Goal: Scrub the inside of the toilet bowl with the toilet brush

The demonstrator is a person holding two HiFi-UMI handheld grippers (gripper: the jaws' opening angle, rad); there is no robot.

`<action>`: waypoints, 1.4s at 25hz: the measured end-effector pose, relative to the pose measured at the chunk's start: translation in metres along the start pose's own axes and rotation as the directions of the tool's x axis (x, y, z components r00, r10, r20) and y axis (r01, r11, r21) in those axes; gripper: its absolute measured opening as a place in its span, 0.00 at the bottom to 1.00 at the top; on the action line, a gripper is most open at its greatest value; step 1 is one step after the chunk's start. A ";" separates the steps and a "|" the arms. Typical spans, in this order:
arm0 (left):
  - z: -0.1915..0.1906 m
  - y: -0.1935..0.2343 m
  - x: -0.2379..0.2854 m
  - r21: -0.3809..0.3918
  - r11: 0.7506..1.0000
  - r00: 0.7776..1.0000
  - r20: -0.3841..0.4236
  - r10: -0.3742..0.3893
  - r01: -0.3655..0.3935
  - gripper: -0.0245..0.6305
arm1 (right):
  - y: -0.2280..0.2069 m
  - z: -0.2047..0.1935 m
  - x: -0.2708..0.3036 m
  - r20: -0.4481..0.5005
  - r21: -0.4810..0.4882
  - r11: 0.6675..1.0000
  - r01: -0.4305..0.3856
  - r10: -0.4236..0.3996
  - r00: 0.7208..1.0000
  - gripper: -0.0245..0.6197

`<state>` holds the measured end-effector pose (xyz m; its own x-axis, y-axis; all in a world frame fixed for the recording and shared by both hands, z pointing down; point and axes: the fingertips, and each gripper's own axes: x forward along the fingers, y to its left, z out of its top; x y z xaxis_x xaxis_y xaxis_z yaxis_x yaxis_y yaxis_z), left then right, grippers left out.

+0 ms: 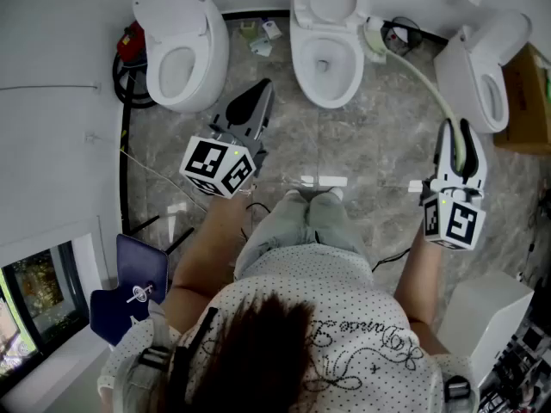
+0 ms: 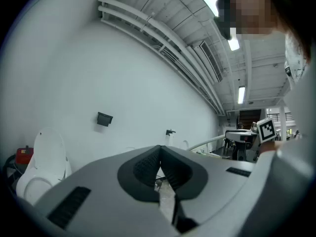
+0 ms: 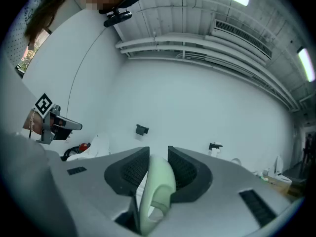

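Brush (image 1: pixel 419 74): pale green-white, long thin handle w/ a slight curve. Near end sits between the jaws of R gripper (image 1: pixel 456 134), which are closed on it; in the right gripper view the handle (image 3: pixel 157 189) fills the gap. It runs far-left, head end low, just right of the mid toilet (image 1: pixel 325 52). Toilet: white, lid up, bowl open, far centre by the wall.

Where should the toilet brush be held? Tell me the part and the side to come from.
Grip the pale green looped handle end of the toilet brush, coming from your own side, as the right claw does. The long curved shaft puts the head far out toward the middle toilet.
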<state>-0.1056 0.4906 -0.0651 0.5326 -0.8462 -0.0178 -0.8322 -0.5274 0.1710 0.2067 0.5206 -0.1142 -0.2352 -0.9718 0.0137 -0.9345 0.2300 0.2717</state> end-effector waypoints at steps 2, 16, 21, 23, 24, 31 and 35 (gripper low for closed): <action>0.001 0.003 -0.006 0.007 1.000 1.000 0.004 0.002 -0.002 0.04 | 0.008 0.003 0.000 0.003 -0.006 1.000 -0.002 0.002 1.000 0.24; 0.008 0.023 -0.023 0.031 1.000 1.000 0.029 -0.001 0.000 0.04 | 0.024 0.021 0.002 0.079 0.156 0.987 -0.026 0.014 0.997 0.24; 0.007 0.028 -0.013 0.034 0.999 1.000 0.030 0.003 -0.004 0.04 | 0.023 0.015 0.015 0.055 0.154 0.987 -0.040 0.032 0.998 0.24; 0.005 0.032 -0.005 0.031 0.999 0.999 0.030 0.013 -0.014 0.04 | 0.019 0.010 0.025 0.052 0.158 0.986 -0.048 0.040 0.998 0.24; 0.005 0.034 -0.001 0.029 0.999 0.999 0.030 0.016 -0.017 0.04 | 0.017 0.008 0.030 0.056 0.163 0.985 -0.050 0.041 0.998 0.24; 0.003 0.060 0.049 0.029 0.998 0.998 0.028 0.053 -0.054 0.04 | 0.001 -0.002 0.098 0.077 0.182 0.978 -0.099 0.086 0.993 0.24; 0.008 0.072 0.100 0.027 0.997 0.997 0.043 0.070 -0.071 0.04 | -0.025 -0.011 0.147 0.075 0.162 0.979 -0.127 0.116 0.990 0.24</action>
<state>-0.1135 0.3679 -0.0625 0.4658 -0.8836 -0.0485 -0.8720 -0.4676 0.1449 0.1981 0.3715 -0.1087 -0.3613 -0.9320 -0.0276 -0.9279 0.3565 0.1087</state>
